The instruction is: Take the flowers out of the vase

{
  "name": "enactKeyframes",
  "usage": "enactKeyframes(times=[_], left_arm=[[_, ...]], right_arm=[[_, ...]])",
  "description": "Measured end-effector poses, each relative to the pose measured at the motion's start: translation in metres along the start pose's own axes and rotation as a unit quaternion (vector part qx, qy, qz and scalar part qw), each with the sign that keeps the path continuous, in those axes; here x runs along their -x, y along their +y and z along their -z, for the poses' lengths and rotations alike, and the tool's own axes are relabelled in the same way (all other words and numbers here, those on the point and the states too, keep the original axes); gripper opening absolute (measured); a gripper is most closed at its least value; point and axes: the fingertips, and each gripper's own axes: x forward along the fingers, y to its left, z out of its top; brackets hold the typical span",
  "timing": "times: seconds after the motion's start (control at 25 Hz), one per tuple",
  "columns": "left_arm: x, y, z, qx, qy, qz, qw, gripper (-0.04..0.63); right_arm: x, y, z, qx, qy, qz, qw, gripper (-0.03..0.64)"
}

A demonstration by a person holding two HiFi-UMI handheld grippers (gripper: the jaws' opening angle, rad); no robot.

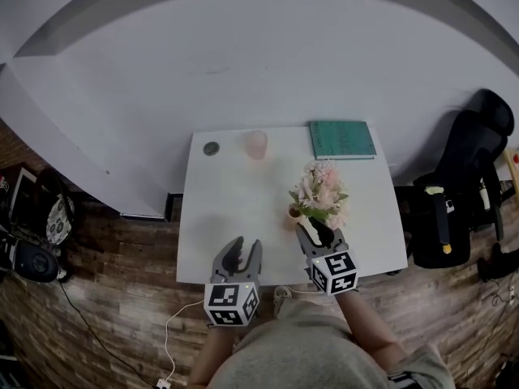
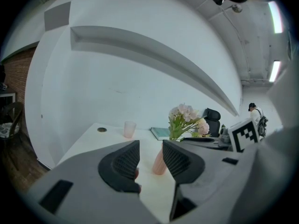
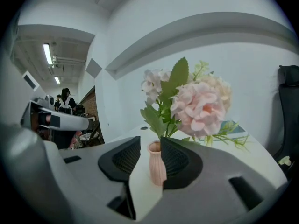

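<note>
Pink vase (image 1: 293, 212) holds the flowers (image 1: 320, 191), toward the table's (image 1: 235, 209) right edge. Right gripper (image 1: 315, 232) and left gripper (image 1: 245, 245): fingers (image 3: 122, 158) apart, gripping nothing. White wall (image 1: 243, 55) behind.

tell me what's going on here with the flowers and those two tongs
A person stands at a white table with tongs in each hand. The right tongs are open, and the small pink vase shows in the gap between their jaws, not clamped. The left tongs are open and empty, pointing towards the vase from its left. The flowers are still in the vase. A pink cup and a green book sit untouched at the far edge.
</note>
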Motion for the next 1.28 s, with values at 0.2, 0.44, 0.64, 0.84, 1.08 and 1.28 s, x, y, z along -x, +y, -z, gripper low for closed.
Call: enactKeyframes(times=[0.2, 0.44, 0.64, 0.84, 1.08, 1.28], left_arm=[[-0.009, 0.004, -0.001, 0.000, 0.004, -0.004, 1.0000, 0.146], [-0.019, 0.005, -0.001, -0.002, 0.007, -0.004, 1.0000, 0.146], [-0.028, 0.007, -0.001, -0.001, 0.010, -0.005, 0.9999, 0.146], [-0.033, 0.011, -0.003, 0.001, 0.013, -0.006, 0.9999, 0.146], [-0.037, 0.011, -0.001, 0.001, 0.014, -0.005, 0.9999, 0.146], [-0.037, 0.012, -0.002, 0.002, 0.014, -0.009, 0.9999, 0.146]], right_arm=[[-0.012, -0.012, 0.003, -0.002, 0.005, 0.004, 1.000, 0.138], [-0.024, -0.020, 0.004, -0.008, 0.008, 0.001, 1.000, 0.144], [-0.035, -0.024, 0.004, -0.008, 0.012, -0.005, 1.000, 0.161], [-0.045, -0.025, 0.001, -0.009, 0.013, -0.005, 1.000, 0.164], [-0.052, -0.029, 0.000, -0.013, 0.010, 0.003, 1.000, 0.153], [-0.051, -0.032, -0.001, -0.014, 0.009, 0.007, 1.000, 0.101]])
